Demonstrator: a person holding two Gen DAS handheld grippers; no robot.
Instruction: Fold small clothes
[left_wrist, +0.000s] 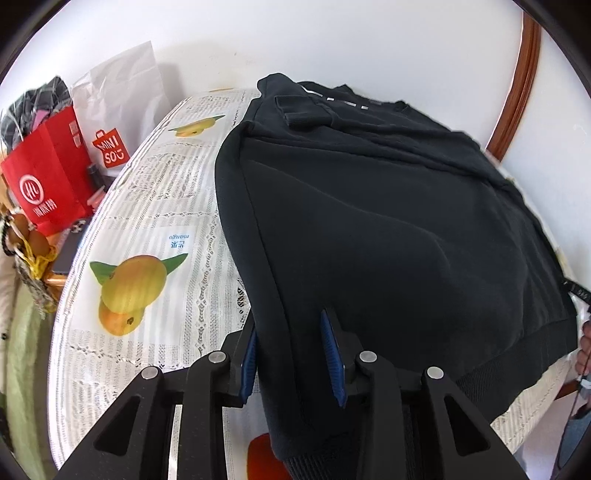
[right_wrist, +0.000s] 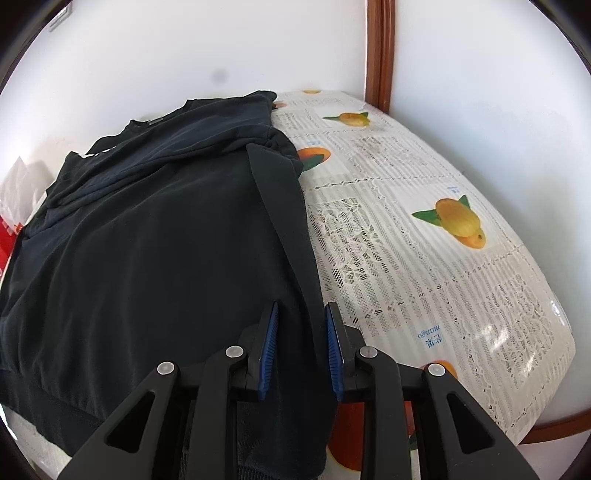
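Over the sweatshirt (left_wrist: 388, 229), both hand-held grippers (left_wrist: 291, 325) (right_wrist: 301, 314) gape, straddling its edges.

We see the sweatshirt (left_wrist: 388, 221) lying on the tablecloth (left_wrist: 155, 206), its collar at the far side by the wall. Our left gripper (left_wrist: 291, 354) straddles its near left edge, our right gripper (right_wrist: 301, 343) its near right edge. Left of the table stand shopping bags (left_wrist: 48, 177).
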